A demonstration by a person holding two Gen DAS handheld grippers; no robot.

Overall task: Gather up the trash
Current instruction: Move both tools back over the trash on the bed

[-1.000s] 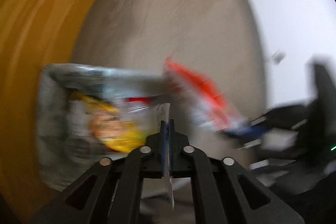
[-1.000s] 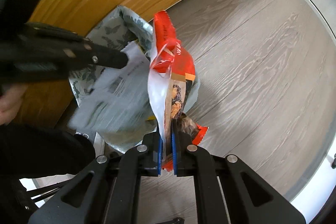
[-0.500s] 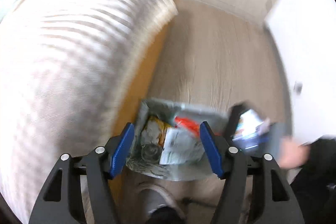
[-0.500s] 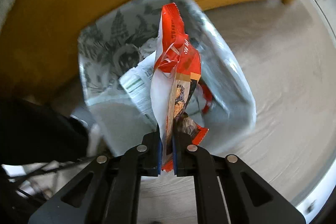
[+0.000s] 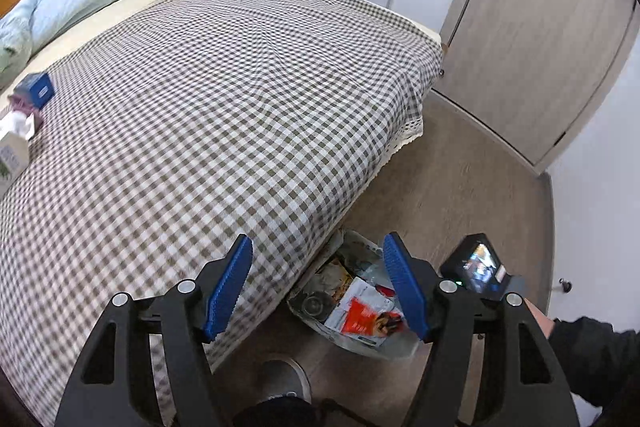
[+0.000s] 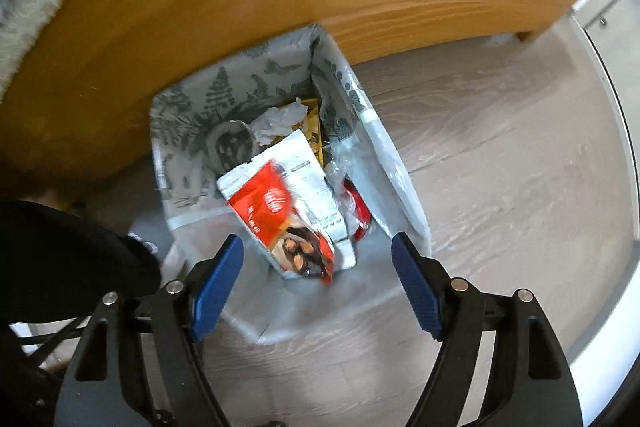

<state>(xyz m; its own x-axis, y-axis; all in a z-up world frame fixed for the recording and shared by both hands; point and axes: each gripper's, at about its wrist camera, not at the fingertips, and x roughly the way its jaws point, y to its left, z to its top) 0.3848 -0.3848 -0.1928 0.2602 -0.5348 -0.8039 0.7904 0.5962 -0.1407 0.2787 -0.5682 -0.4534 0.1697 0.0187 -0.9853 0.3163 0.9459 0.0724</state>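
The right tongs (image 6: 316, 283) hung over the trash bag (image 6: 384, 163) with their jaws wide, having just sprung open, nothing between them. The red snack packet (image 6: 284, 219) lay inside the bag on top of crumpled paper (image 6: 280, 119) and other wrappers. The left tongs (image 5: 318, 283) stood wide and empty over the edge of the checked bed (image 5: 224, 99), the bag on the floor (image 5: 460, 187) beside it.

A red-and-white snack packet (image 6: 288, 223) lies flat atop crumpled wrappers inside the grey tree-printed fabric trash bin (image 6: 240, 83), which stands against the wooden bed frame at twelve o'clock
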